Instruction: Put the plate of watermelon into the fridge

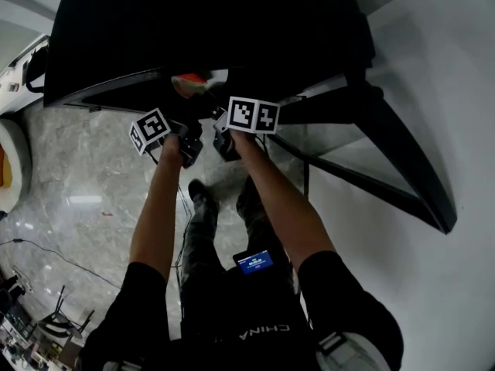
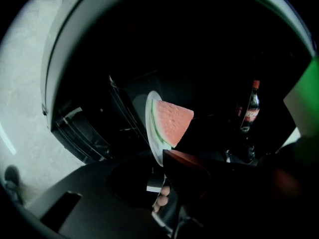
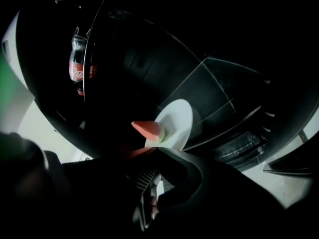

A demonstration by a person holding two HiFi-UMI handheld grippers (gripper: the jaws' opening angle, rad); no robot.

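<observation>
Left gripper and right gripper both clamped on white plate rim. Watermelon wedge on plate, inside dark fridge. Cola bottle nearby.

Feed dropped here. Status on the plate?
Left gripper, right gripper shut on rim of round white plate. Pink watermelon wedge aboard, facing dark fridge interior. Cola bottle stands aside.

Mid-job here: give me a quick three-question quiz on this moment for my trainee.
1. True or false: the watermelon slice sits on the white plate.
2. Which holds the plate? A) left only B) right only C) both
3. Fill in: the bottle behind the plate has a ____ cap.
Key: 1 true. 2 C: the left hand-held gripper and the right hand-held gripper each clamp its edge. 3 red.
</observation>
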